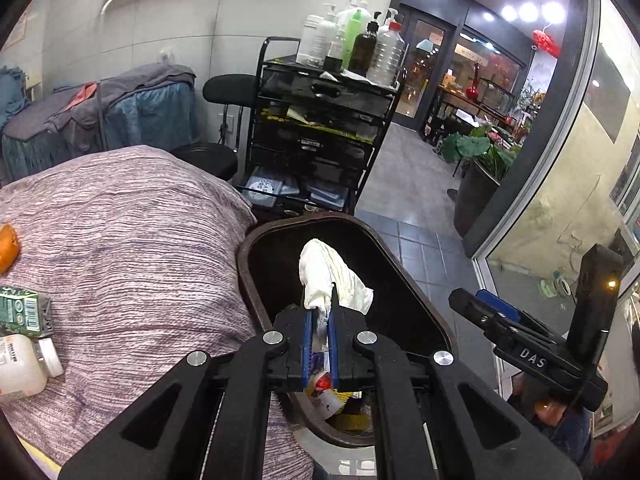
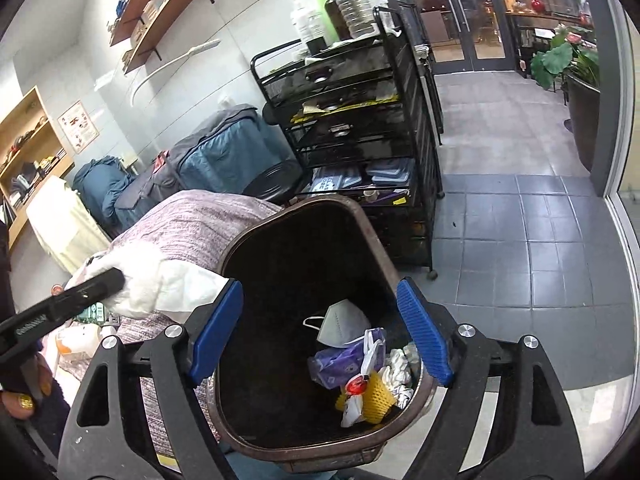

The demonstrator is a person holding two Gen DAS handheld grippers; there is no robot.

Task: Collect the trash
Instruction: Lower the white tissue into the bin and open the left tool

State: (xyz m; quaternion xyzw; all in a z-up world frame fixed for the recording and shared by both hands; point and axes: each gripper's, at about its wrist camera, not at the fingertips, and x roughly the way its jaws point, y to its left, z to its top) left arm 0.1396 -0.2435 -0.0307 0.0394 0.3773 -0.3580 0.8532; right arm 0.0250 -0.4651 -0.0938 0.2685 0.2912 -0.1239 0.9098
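Blue-padded left claw [image 1: 320, 312]: closed on a crumpled white tissue [image 1: 328, 276], held above the open mouth of the brown bin [image 1: 404, 272]; landmark for all entries below.
Right claw [image 2: 320, 332]: jaws spread wide, gripping nothing, poised directly over the bin.
Bin contents, at the bottom: grey face mask [image 2: 344, 322], purple wrapper [image 2: 340, 360], yellow foam net [image 2: 376, 396], small white scraps.
Beside the bin, on the purple striped bed cover [image 1: 128, 240]: green carton [image 1: 24, 312], white pill bottle [image 1: 24, 364], orange item [image 1: 8, 246], uncollected.
Behind the bin: black drawer cart [image 1: 320, 128] topped with bottles.
Risk: tissue hangs near the rim on the bed side; released early it may catch on the rim or fall back onto the cover. Light paper may also cling to the pads.
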